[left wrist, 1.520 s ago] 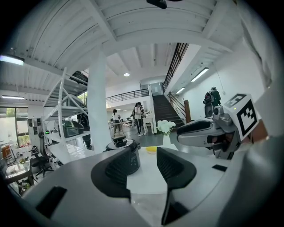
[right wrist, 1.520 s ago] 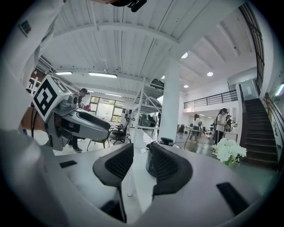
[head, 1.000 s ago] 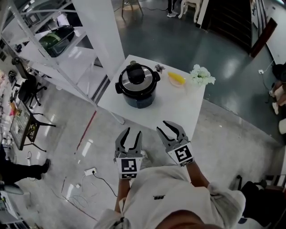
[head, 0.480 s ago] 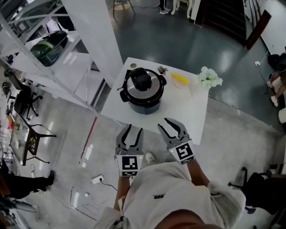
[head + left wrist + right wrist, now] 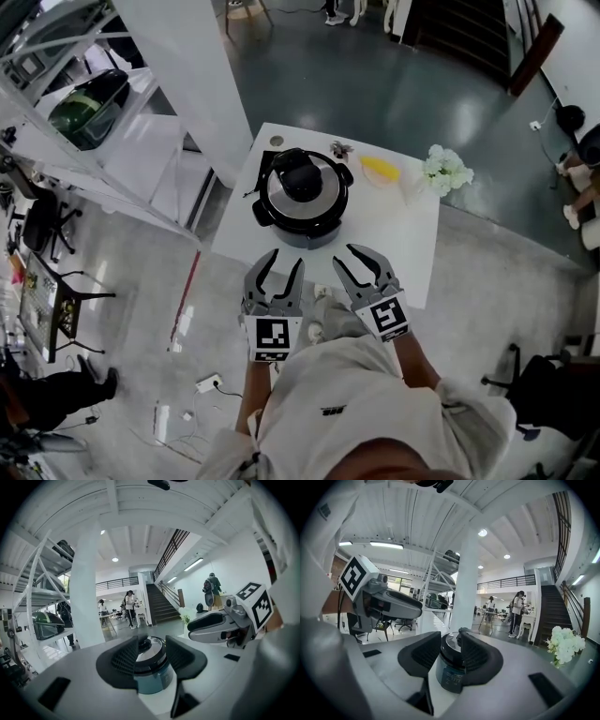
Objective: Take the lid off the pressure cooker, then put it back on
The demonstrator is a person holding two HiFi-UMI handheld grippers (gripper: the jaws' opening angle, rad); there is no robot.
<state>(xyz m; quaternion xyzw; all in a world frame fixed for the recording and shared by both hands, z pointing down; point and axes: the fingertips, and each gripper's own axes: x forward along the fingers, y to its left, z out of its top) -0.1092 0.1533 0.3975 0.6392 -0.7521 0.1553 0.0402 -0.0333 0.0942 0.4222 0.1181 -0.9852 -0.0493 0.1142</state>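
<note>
The pressure cooker (image 5: 302,197) stands on the left half of a white table (image 5: 398,230), its steel lid (image 5: 302,184) with a black knob in place. Both grippers are short of the table's near edge and touch nothing. My left gripper (image 5: 281,267) is open and empty, and so is my right gripper (image 5: 366,264) beside it. In the left gripper view the cooker (image 5: 151,670) shows through the gap of the left gripper (image 5: 152,648). In the right gripper view the cooker (image 5: 451,677) shows beyond the right gripper (image 5: 450,644).
A yellow item (image 5: 380,169) and white flowers (image 5: 447,169) lie at the table's far right. A white pillar (image 5: 197,84) and metal shelving (image 5: 89,108) stand left of the table. A power strip and cable (image 5: 211,382) lie on the floor. People stand far off.
Both grippers have moved forward toward the table, side by side, and the cooker now appears closer. Their jaws look the same as before.
</note>
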